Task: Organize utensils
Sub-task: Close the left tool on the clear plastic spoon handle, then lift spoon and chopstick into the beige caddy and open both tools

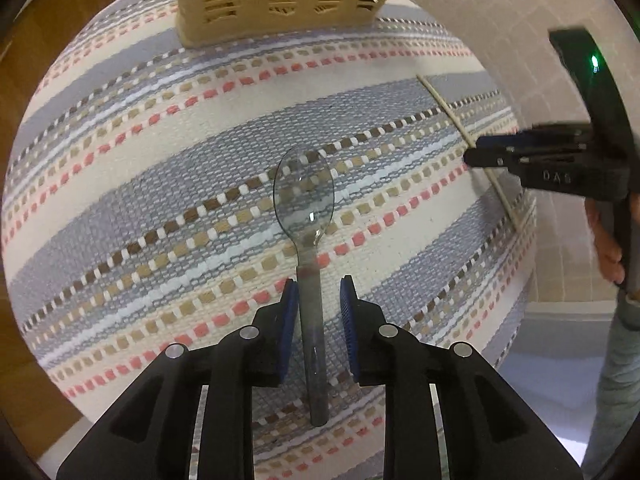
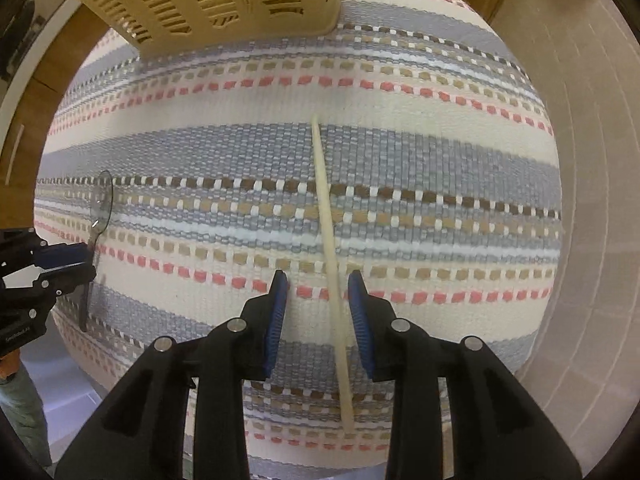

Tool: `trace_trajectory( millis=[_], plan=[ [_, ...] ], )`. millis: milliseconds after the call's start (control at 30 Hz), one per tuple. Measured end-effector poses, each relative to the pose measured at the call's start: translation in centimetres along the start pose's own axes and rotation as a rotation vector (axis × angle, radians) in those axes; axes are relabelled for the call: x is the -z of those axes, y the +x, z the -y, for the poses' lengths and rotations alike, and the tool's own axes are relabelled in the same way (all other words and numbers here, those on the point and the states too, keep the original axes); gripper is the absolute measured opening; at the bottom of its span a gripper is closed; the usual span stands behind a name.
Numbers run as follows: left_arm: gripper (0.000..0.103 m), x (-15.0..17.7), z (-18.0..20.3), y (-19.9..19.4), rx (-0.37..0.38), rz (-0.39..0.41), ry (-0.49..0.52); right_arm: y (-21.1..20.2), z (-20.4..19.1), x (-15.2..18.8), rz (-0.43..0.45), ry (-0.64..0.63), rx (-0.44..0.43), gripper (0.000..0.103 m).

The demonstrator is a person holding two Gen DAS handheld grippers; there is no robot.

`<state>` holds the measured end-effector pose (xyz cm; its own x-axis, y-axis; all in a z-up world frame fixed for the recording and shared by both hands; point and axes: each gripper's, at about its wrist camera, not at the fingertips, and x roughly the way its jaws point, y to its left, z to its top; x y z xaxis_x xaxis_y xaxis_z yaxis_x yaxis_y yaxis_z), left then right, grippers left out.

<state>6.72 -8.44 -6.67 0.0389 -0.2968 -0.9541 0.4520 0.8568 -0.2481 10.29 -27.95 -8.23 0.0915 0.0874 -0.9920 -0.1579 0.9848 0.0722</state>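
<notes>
Both grippers' fingers stand apart: left gripper point(image 1: 319, 292) straddles the clear spoon point(image 1: 310, 256) handle, right gripper point(image 2: 318, 292) the chopstick point(image 2: 330, 256). Both look light, stiff, slippery; grip mid-shaft.

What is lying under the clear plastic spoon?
The striped woven mat lies under the clear plastic spoon; its stripes show through the bowl. The darker handle hides the mat beneath it.
</notes>
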Motion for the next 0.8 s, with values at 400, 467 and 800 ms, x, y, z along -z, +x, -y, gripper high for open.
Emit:
trace_trajectory(
  millis=[400,467,800],
  plan=[
    [0.009,-0.9,-0.2,0.5,-0.004,0.017,-0.016,-0.1,-2.7,-1.1,0.057,-0.091,0.051,0.003],
    [0.009,-0.6,-0.9,-0.3,0.030,0.073,-0.042,-0.8,-2.9,-0.4,0.083,-0.082,0.024,0.003],
    [0.009,1.2,-2.6,-7.0,0.071,0.335,-0.047,-6.8,-3.3,1.9,0.370,-0.057,-0.058,0.003]
  ],
)
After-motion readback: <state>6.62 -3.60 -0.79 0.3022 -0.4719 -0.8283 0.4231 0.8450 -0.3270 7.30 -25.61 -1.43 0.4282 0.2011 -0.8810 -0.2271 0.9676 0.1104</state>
